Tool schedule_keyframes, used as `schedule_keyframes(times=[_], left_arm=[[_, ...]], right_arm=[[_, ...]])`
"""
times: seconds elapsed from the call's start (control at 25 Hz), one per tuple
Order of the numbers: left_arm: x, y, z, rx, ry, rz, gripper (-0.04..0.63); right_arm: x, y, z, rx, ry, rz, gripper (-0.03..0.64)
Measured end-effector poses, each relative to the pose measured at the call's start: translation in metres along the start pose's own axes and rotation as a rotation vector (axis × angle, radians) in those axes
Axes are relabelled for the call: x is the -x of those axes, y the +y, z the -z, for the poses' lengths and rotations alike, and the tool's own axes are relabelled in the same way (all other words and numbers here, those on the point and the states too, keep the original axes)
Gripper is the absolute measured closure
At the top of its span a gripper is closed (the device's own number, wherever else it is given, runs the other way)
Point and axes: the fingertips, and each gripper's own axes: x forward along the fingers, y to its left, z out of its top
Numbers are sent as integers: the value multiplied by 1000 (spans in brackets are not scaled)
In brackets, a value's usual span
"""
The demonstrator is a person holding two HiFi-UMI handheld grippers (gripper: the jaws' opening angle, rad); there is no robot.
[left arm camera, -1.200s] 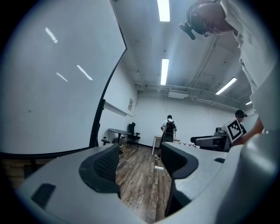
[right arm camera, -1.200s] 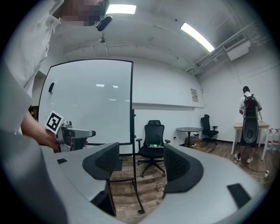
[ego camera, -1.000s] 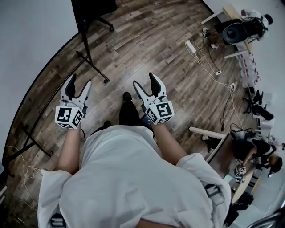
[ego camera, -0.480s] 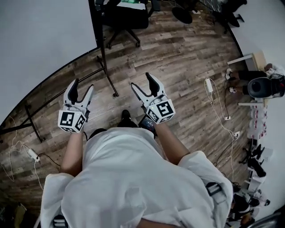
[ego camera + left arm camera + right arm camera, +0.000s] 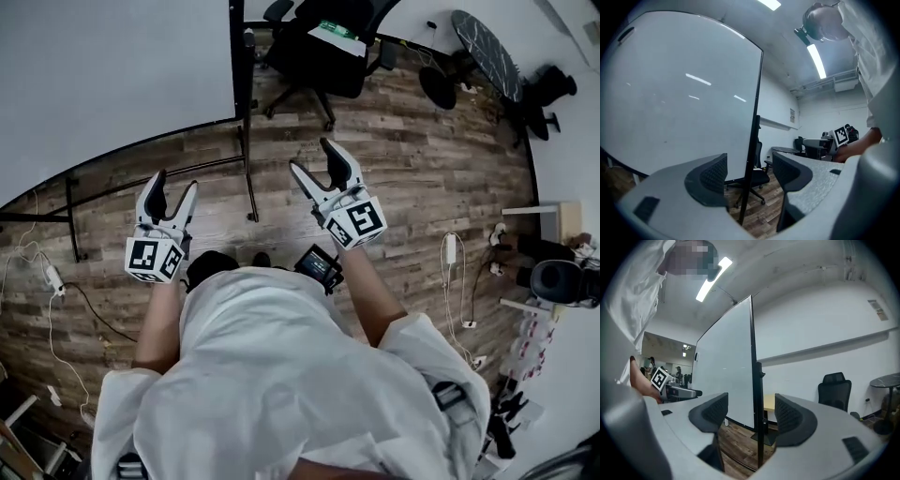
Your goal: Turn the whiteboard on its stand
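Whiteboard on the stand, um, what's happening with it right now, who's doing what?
A person in a white top stands at the side edge of the whiteboard, holding the left gripper and the right gripper out toward it above the wooden floor. Both grippers are open and empty, fingers apart, and neither touches the board or its stand. In each gripper view the board's dark edge frame lines up between the fingers, but farther off. Turning has not yet begun.
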Motion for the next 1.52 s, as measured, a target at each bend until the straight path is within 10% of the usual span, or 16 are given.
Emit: schedule_keyframes(times=[0.72,0.96,1.16,1.52], left_arm=[[0,104,-13,6,-48,-119,310],[-5,116,-18,21,-63,-97,310],[-1,120,-9,34,-47,-85,310],[20,106,-21,12,-74,-181,310]], right_arm=[[-159,0,-32,11,36,-394,310],[-189,-15,-23,-26,55,-389,385],[-195,-29,-2,-79,100,-380,301],[-215,-16,9,-30,141,-568,288]])
